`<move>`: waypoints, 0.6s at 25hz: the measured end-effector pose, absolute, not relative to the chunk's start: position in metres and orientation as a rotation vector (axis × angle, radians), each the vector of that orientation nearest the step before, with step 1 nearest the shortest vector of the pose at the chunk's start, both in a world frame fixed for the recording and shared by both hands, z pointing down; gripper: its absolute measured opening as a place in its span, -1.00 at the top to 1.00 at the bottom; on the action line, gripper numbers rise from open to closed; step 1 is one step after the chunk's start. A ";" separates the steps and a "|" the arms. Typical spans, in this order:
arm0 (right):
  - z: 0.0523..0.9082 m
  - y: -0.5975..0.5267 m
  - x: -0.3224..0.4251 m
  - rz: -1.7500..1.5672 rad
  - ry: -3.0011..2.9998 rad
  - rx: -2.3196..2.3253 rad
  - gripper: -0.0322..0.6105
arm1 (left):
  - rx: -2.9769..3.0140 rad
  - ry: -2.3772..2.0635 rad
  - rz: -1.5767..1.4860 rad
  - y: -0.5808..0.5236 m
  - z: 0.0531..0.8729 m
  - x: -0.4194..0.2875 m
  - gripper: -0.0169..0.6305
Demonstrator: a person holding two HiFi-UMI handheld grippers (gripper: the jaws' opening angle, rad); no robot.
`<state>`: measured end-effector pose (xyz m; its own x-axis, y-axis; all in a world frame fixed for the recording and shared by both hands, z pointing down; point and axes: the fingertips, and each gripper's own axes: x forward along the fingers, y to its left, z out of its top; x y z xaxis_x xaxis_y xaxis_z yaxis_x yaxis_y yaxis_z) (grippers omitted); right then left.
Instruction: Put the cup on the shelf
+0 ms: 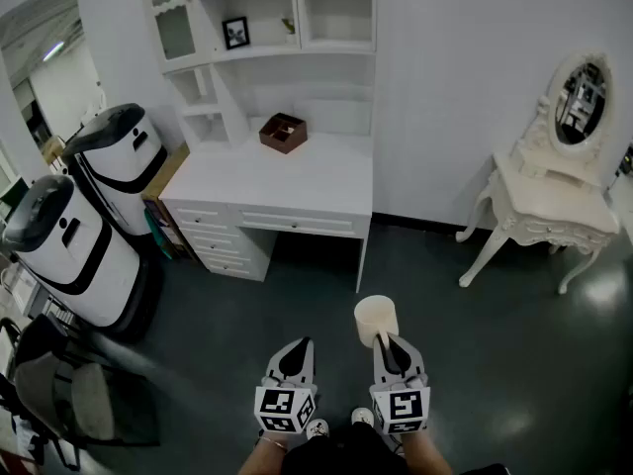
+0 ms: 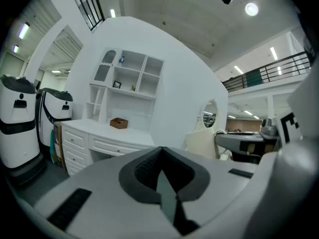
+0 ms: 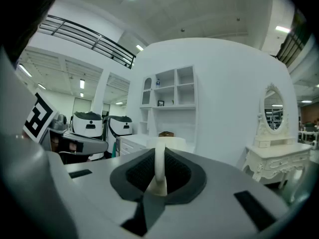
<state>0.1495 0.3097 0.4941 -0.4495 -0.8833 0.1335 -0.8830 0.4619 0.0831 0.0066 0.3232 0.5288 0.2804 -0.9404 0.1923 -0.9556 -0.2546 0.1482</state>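
Observation:
A cream cup (image 1: 376,318) hangs over the dark floor, held by its handle in my right gripper (image 1: 387,340), which is shut on it. In the right gripper view the cup's handle (image 3: 159,168) stands upright between the jaws, and the cup body (image 3: 169,144) shows just beyond. My left gripper (image 1: 300,346) is beside it, shut and holding nothing. From the left gripper view the cup (image 2: 203,143) appears to the right. The white shelf unit (image 1: 267,13) rises over the white desk (image 1: 287,181) ahead.
A brown box (image 1: 283,132) sits on the desk. Two white-and-black robot units (image 1: 89,216) stand at the left, with a chair (image 1: 79,404) at the lower left. A white dressing table with an oval mirror (image 1: 559,186) stands at the right.

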 end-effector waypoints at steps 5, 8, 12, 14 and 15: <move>0.508 0.334 0.136 0.026 -2.566 1.523 0.76 | 2.292 -1.766 0.080 0.347 0.530 -0.010 0.94; 0.510 0.343 0.134 0.017 -2.571 1.498 0.76 | 2.310 -1.765 0.067 0.353 0.525 -0.007 0.94; 0.504 0.346 0.131 -0.032 -2.601 1.462 0.75 | 2.301 -1.763 0.031 0.356 0.523 -0.002 0.94; 0.501 0.345 0.131 -0.046 -2.603 1.454 0.75 | 2.289 -1.747 0.010 0.355 0.524 -0.001 0.94; 0.499 0.344 0.133 -0.055 -2.599 1.452 0.75 | 2.286 -1.740 0.000 0.355 0.524 0.001 0.93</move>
<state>0.1326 0.3444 0.4991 -0.5141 -0.8487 0.1242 -0.8426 0.5268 0.1115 0.0011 0.3546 0.5245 0.2793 -0.9466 0.1611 -0.9467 -0.2434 0.2112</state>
